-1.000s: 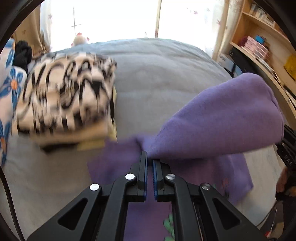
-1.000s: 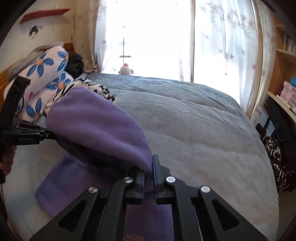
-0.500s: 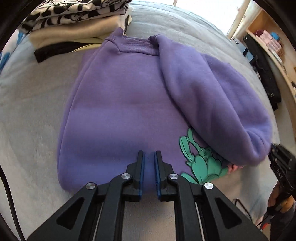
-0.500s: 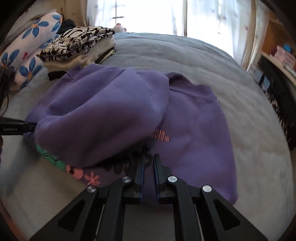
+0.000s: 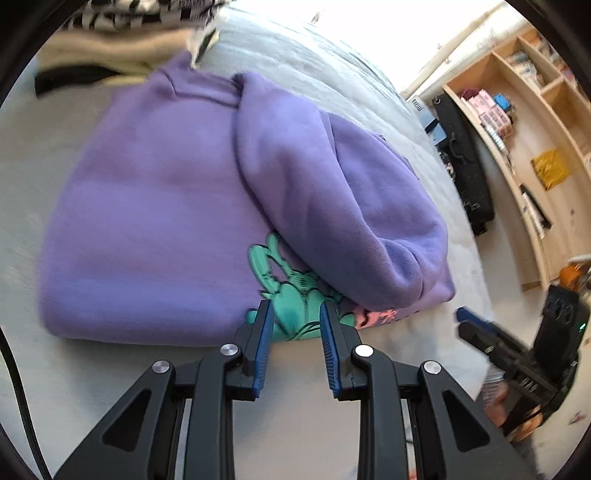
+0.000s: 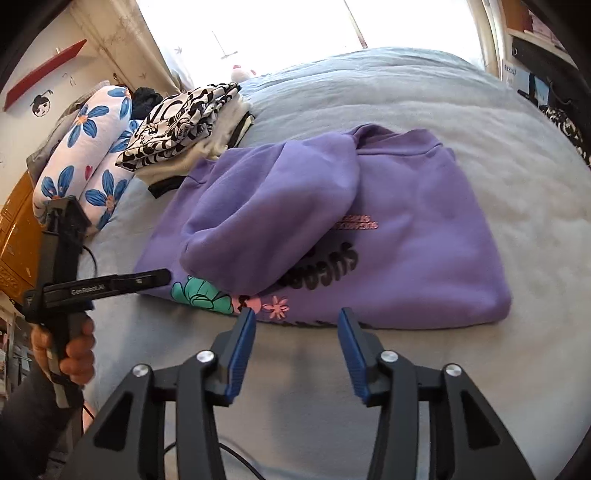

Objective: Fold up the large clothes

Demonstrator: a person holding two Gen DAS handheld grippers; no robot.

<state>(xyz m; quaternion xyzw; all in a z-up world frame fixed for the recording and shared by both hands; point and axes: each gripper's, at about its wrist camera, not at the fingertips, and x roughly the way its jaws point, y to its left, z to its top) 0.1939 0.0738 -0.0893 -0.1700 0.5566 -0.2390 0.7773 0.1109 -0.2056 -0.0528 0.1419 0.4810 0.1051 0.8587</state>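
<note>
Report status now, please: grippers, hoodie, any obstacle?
Left gripper, right gripper opening, empty. Hoodie on bed, sleeve folded over. Stack beside collar, touching.

Blown-out daylight from the window point(image 6: 295, 29) ahead; fisheye-bent edges, left view slightly motion-blurred.

In front of me a bed point(image 6: 424, 92) with a pale grey-blue cover fills the room. Behind it a bright window point(image 6: 288, 26) glares white, with a light curtain point(image 6: 147, 48) at its side. To my right stand wooden shelves point(image 5: 524, 122) holding books and boxes. To my left, flowered pillows point(image 6: 85, 155) lean by a cream wall point(image 6: 33, 55).
</note>
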